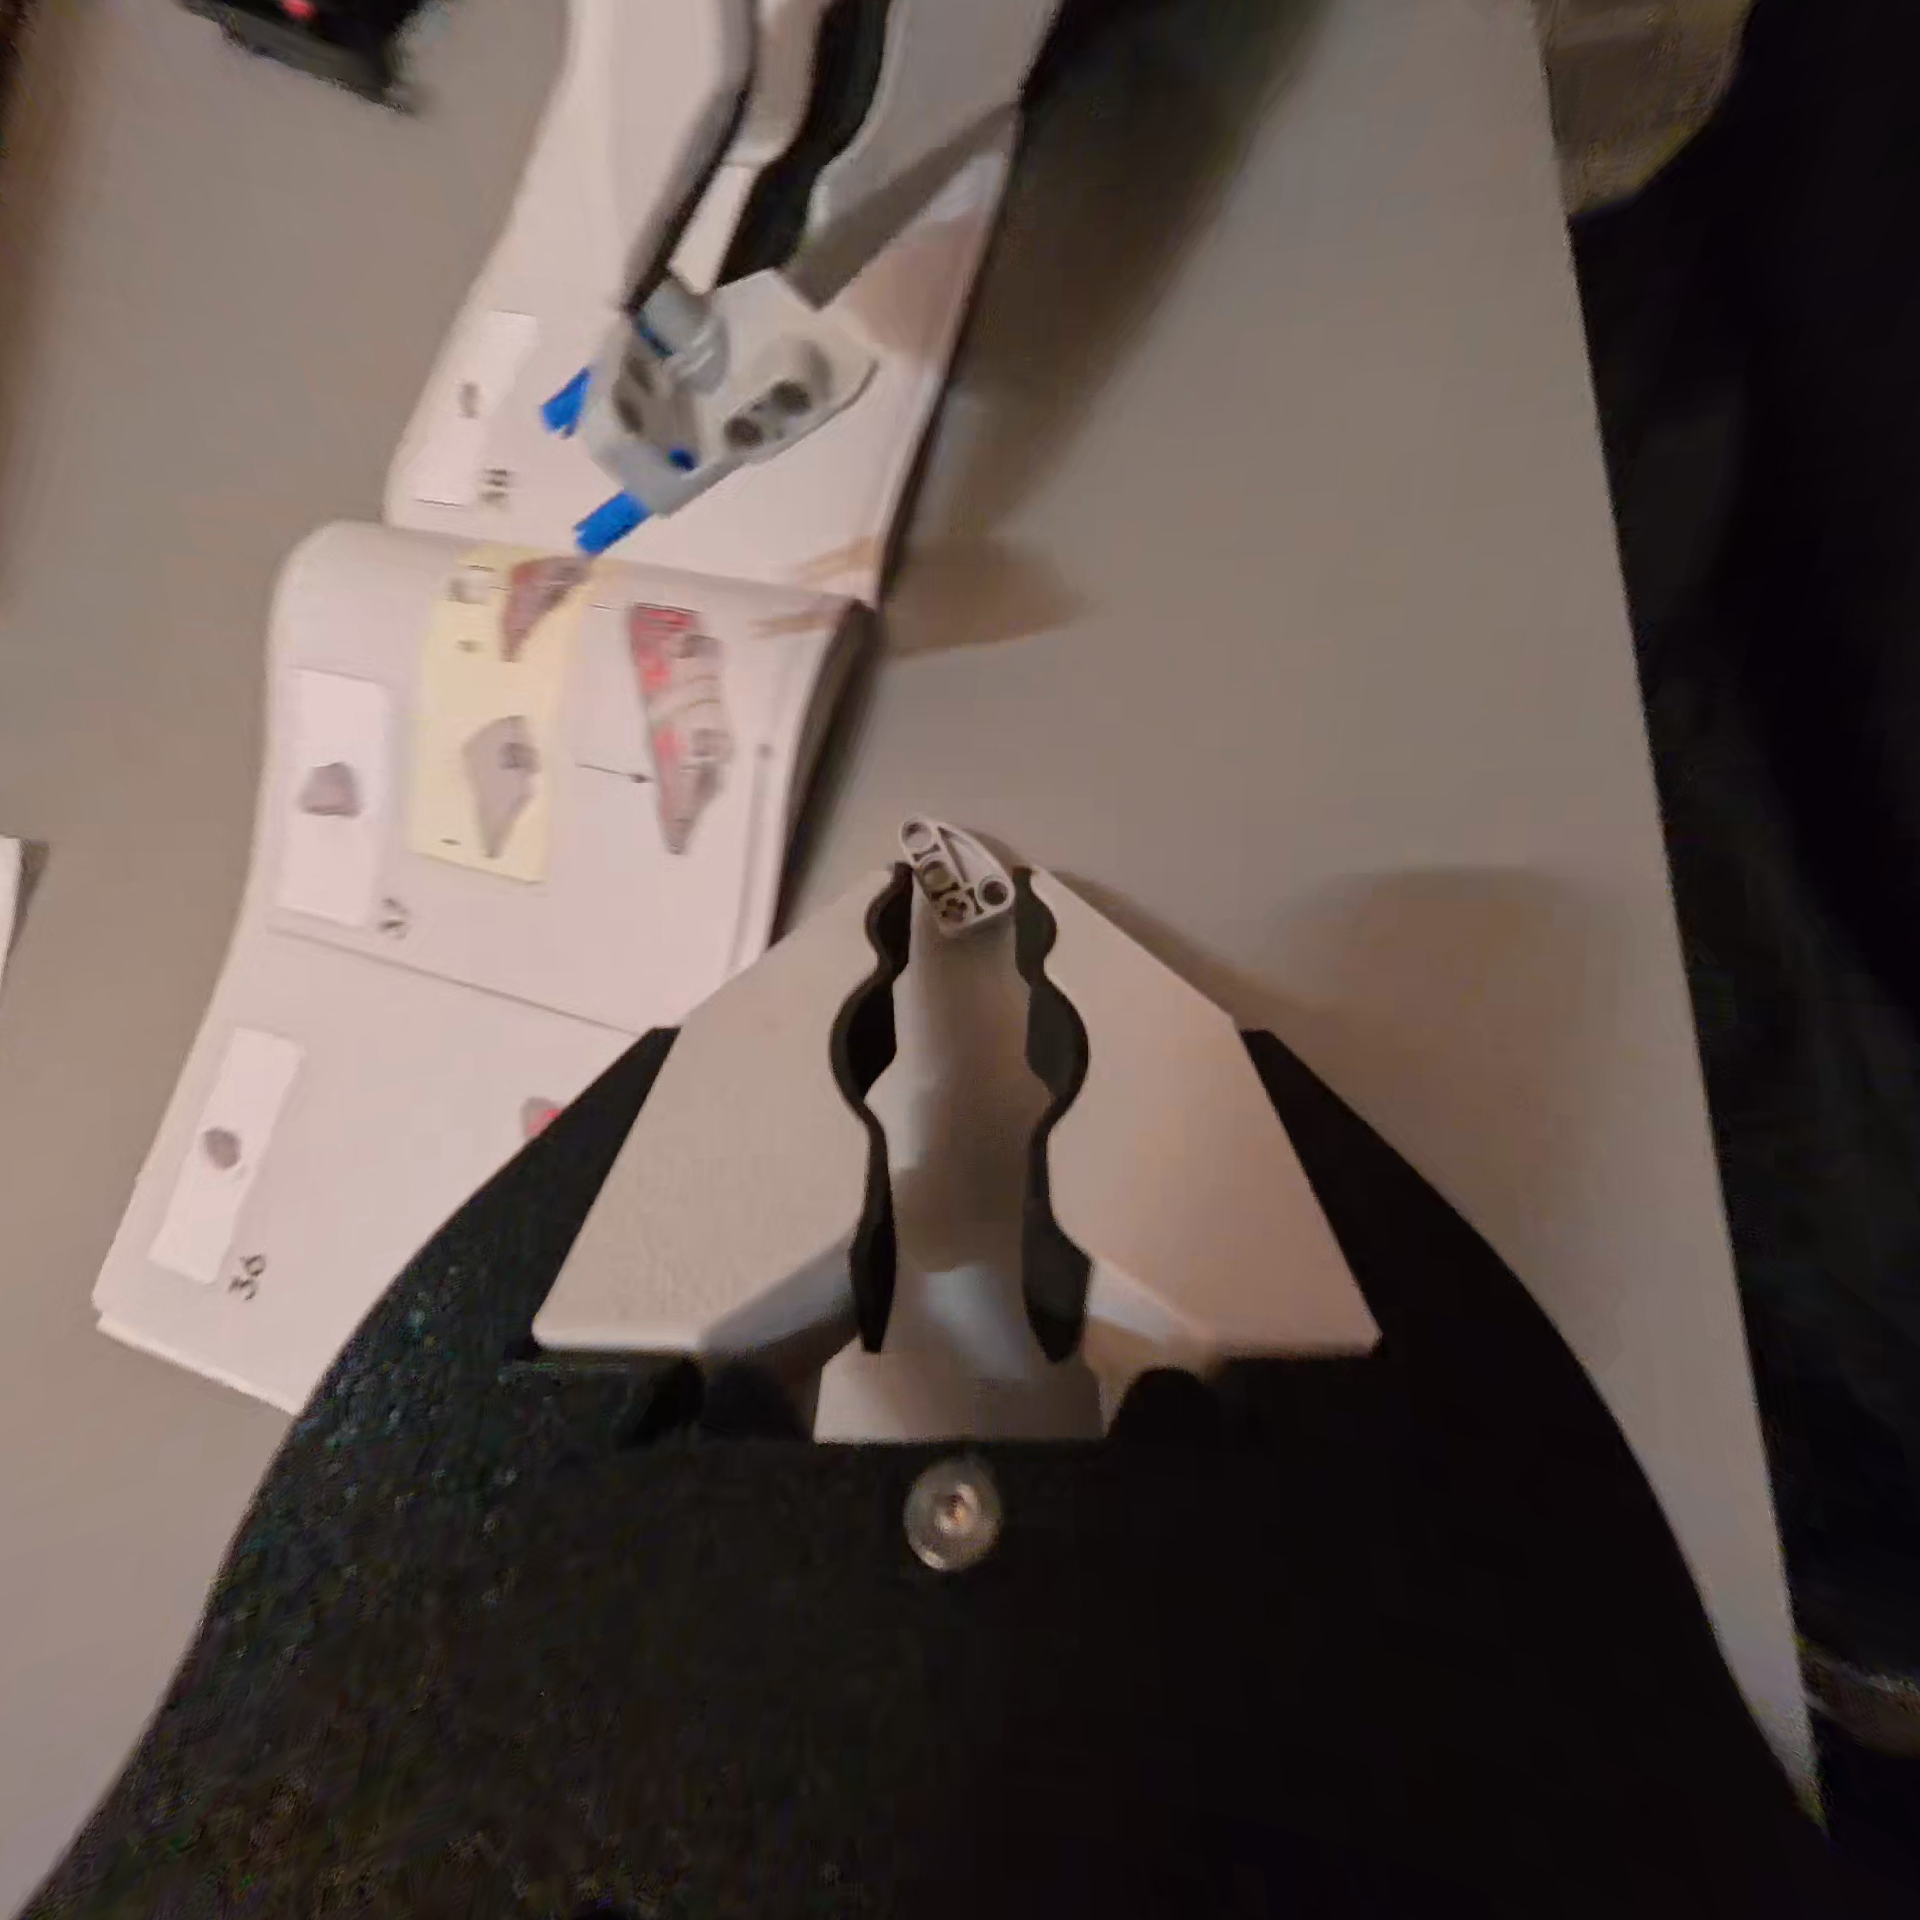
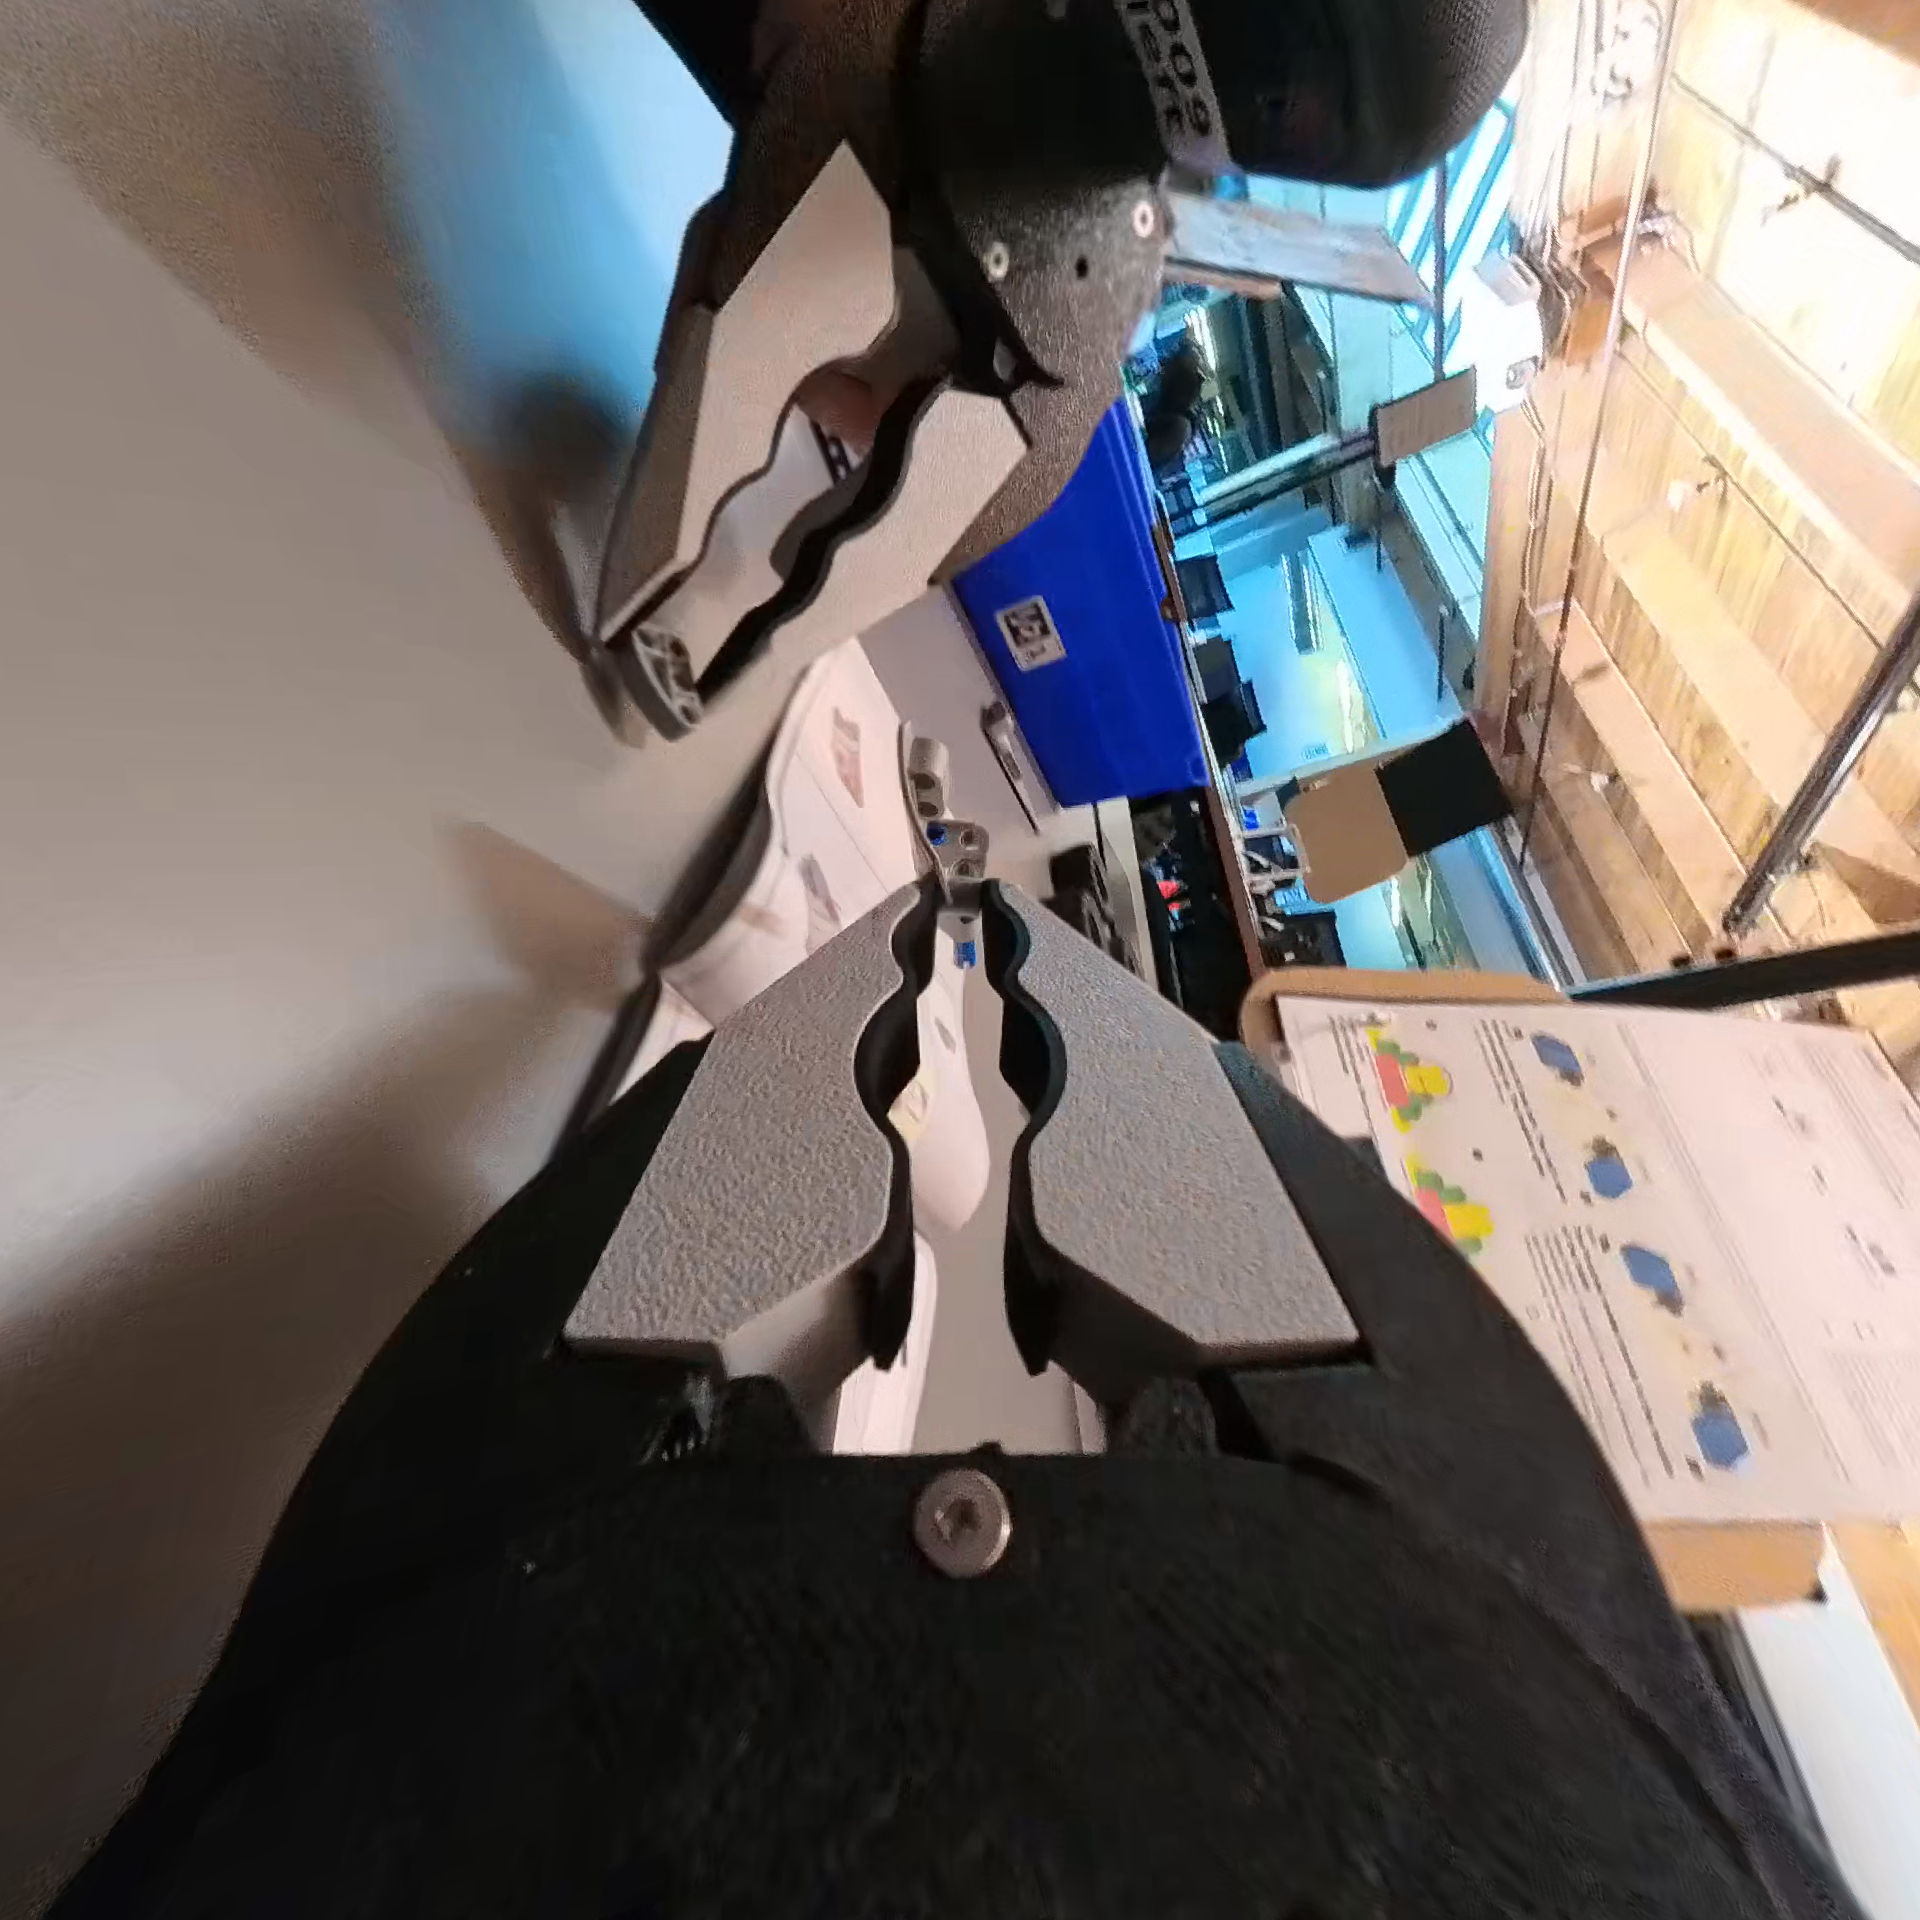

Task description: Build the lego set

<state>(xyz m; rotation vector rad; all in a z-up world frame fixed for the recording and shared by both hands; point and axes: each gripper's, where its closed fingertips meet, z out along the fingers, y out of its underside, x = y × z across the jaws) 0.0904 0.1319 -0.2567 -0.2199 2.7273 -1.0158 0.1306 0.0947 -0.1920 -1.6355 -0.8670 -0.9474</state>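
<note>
My left gripper (image 1: 958, 896) is shut on a small light-grey curved lego panel (image 1: 956, 878) with holes, held above the grey table (image 1: 1299, 520). My right gripper (image 2: 958, 906) is shut on a grey lego assembly (image 2: 948, 821) with blue pins. That assembly (image 1: 686, 400) shows in the left wrist view, held over the open instruction booklet (image 1: 488, 831), with the right gripper (image 1: 686, 296) above it. The left gripper (image 2: 649, 665) with its grey panel (image 2: 665, 686) shows at upper left in the right wrist view.
A blue bin (image 2: 1081, 644) stands beyond the booklet (image 2: 831, 810). A printed sheet on a cardboard board (image 2: 1621, 1236) is at the right. A black object (image 1: 312, 42) lies at the table's far left. A person's dark clothing (image 1: 1766, 727) borders the table's right edge. About 9 cm separates my left fingertips from my right.
</note>
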